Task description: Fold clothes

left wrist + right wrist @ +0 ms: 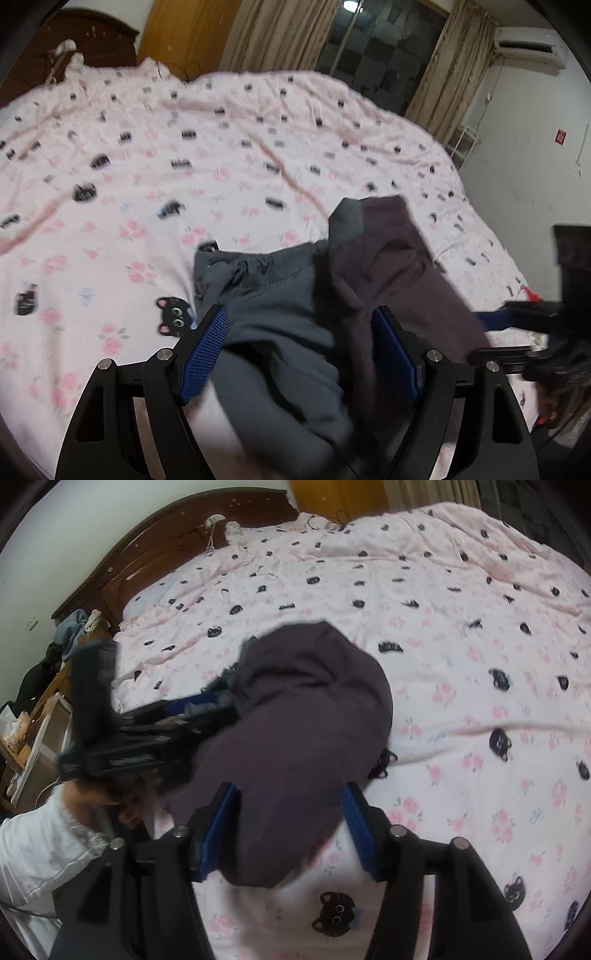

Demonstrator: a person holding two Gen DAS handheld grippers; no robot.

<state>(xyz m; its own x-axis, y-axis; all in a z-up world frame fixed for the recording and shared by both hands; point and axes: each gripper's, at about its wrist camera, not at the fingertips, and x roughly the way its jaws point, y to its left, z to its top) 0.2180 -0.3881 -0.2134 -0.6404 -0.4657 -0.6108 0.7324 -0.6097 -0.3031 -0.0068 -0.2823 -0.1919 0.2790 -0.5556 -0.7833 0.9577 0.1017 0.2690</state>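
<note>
Right now your left gripper (pixel 301 349) has its jaws spread wide around a bunched bundle of clothes, a grey garment (pixel 273 295) on the left and a dark purple garment (pixel 391 258) on the right; whether the pads press the cloth you cannot tell through the blur. Your right gripper (pixel 284 830) has its jaws parted with the purple cloth (pixel 295 720) lying between them, the right pad clear of it. The bundle sits on the near part of the bed (pixel 184 155), over the pink cat-print cover (pixel 461 664). Your white sleeve (pixel 44 842) shows at the left.
</note>
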